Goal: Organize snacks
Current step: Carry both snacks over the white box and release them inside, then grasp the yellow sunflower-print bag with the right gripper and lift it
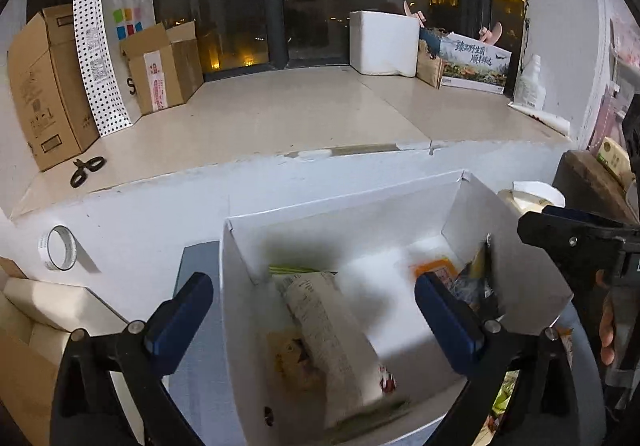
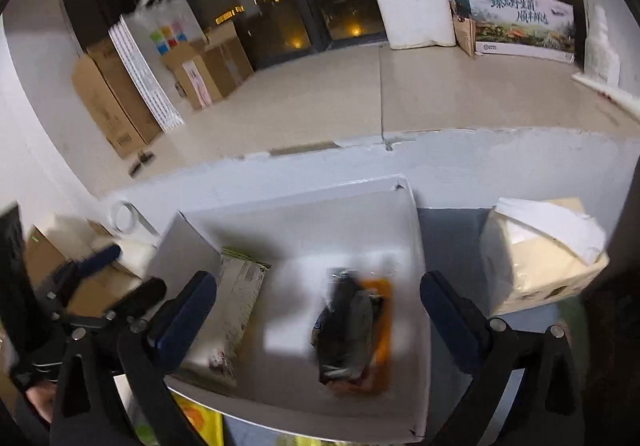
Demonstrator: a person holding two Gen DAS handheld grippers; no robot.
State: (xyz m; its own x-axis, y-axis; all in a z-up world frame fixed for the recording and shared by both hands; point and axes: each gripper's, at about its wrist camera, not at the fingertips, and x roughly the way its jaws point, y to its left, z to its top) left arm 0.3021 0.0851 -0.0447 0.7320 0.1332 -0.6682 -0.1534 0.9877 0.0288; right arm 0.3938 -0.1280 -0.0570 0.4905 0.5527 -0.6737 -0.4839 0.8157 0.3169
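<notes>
Claws [image 1: 314, 294] wide over blurred snack packets [image 2: 352, 334]

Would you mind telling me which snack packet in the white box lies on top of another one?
The dark grey packet on the box's right side: it lies on the flat orange packet. The pale printed packet leans alone against the left wall.

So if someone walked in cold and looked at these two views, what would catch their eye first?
Probably the open white box in the middle foreground, with a pale snack packet on its left side and a dark packet on an orange one to the right. Both grippers, left gripper and right gripper, hang over it with blue fingers spread wide, holding nothing.
</notes>
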